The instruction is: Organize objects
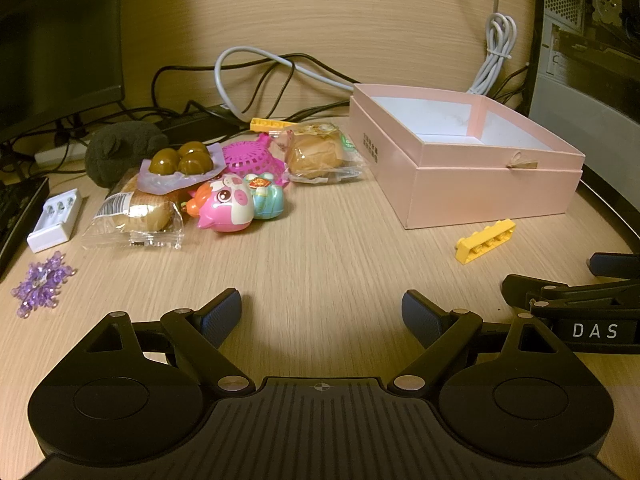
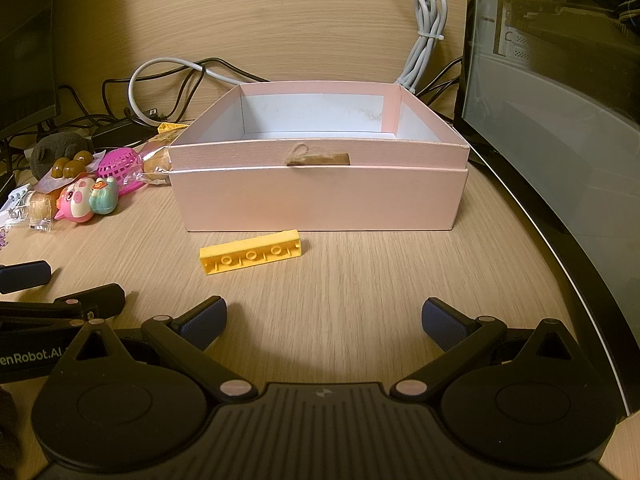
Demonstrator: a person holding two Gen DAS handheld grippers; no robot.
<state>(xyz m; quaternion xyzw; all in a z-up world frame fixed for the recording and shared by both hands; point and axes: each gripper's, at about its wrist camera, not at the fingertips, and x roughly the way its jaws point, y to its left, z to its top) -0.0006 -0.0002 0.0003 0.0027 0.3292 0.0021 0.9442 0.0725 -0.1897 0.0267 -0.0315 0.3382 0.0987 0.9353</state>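
Both tools spread wide and empty: left gripper (image 1: 322, 312) low over bare desk, right gripper (image 2: 324, 320) just beside it, aimed square at the pink box (image 2: 320, 196). No contact with anything yet.

Pink box open-topped, seated in its own upturned lid, interior white and apparently bare; likely the bin for the sorting, hence its spot front and centre for the right tool. Yellow building brick (image 2: 251, 257) on its side just in front of the box wall, studs toward the camera, nearest thing to the right fingers and probably the easiest first pick. Long and thin, so best pinched across its short width.

Remaining clutter heaped to the left, well apart from the box: pink pig toy (image 1: 228, 206) touching a teal shell-shaped toy (image 1: 269, 200), two wrapped buns (image 1: 138, 216) (image 1: 320, 154), a tray of brown glazed eggs (image 1: 182, 160) resting on top of the nearer bun, magenta plastic basket (image 1: 250, 156), a second yellow brick (image 1: 272, 124) behind, grey plush (image 1: 120, 148), white battery charger (image 1: 56, 216), purple crystal snowflake (image 1: 42, 282). Within the left tool's reach by placement, a sensible split of labour.

Pale wood-grain desk (image 1: 340, 256), matching wood panel behind. Tangled black and grey cables (image 1: 256, 76) along the back, a dark monitor at far left, a glass-sided computer case (image 2: 560, 120) at right. Warm, dim indoor light.
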